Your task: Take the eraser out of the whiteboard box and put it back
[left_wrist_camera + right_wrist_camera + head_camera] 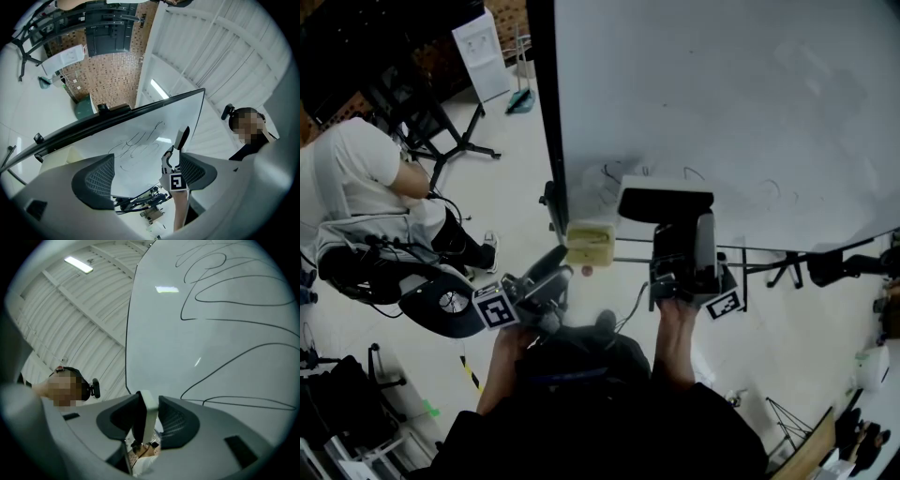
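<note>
— Right claw (pixel 146 414): jaws clamped on the flat rectangular whiteboard eraser (pixel 151 405), which has a white body and one black face. It shows edge-on here, black face toward the left-hand jaw, white edge toward the other.

— Noted. Head view?

— The eraser (pixel 666 201) lies crosswise at the claw's tips and sticks out on both sides, black face up. It is in front of the large white whiteboard (pixel 722 94), low on the board, just right of some thin black scribbled lines (pixel 614 174). Can't tell whether it touches the board.

— The box?

— The small beige whiteboard box (pixel 589 246) sits at the board's bottom edge, beside the board's black frame edge (pixel 546 112). The eraser is out of the box, to its right and a little higher, apart from it.

— Left claw?

— Left claw (pixel 146 174): jaws wide apart, nothing between the pads. Through the gap I can see the board and the right claw with the eraser. In the head view the left claw's tips lie just below and left of the box. Contact unclear.
</note>
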`<state>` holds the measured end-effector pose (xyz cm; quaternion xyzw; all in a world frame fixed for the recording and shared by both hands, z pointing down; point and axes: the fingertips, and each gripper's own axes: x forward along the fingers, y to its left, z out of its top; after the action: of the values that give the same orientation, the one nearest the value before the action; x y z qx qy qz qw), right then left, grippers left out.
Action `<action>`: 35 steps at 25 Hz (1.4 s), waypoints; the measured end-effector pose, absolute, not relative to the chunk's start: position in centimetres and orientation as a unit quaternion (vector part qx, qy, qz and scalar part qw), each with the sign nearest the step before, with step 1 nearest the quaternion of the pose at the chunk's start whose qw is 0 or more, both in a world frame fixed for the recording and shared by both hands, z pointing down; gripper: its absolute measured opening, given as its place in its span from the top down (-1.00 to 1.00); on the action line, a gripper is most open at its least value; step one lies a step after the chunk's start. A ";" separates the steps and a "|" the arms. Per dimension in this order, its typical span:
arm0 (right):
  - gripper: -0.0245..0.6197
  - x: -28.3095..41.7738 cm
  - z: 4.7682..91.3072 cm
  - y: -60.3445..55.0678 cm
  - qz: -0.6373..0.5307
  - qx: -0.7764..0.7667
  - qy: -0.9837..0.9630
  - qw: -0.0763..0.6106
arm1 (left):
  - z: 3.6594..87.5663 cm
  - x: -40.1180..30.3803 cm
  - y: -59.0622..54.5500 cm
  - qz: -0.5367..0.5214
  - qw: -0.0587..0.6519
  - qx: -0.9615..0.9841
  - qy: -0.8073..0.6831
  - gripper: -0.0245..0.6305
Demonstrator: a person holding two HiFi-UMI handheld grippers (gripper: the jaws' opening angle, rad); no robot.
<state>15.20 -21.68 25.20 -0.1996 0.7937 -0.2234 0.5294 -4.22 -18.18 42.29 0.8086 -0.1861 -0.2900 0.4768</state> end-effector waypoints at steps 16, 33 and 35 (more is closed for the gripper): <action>0.45 18.2 23.2 -20.8 -0.196 -0.188 0.765 0.585 | 42.1 -3.9 -18.3 -0.286 0.470 0.816 -0.181 -0.38; 0.45 22.4 24.3 -19.8 -0.171 -0.183 0.735 0.630 | 41.9 -3.1 -18.0 -0.281 0.467 0.820 -0.174 -0.38; 0.45 22.3 23.6 -19.7 -0.171 -0.178 0.734 0.632 | 41.8 -3.0 -17.9 -0.281 0.466 0.821 -0.173 -0.38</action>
<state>22.30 -19.69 23.62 -0.1782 0.7344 -0.1709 0.6322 -2.98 -17.93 41.76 0.8210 -0.1730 -0.2808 0.4660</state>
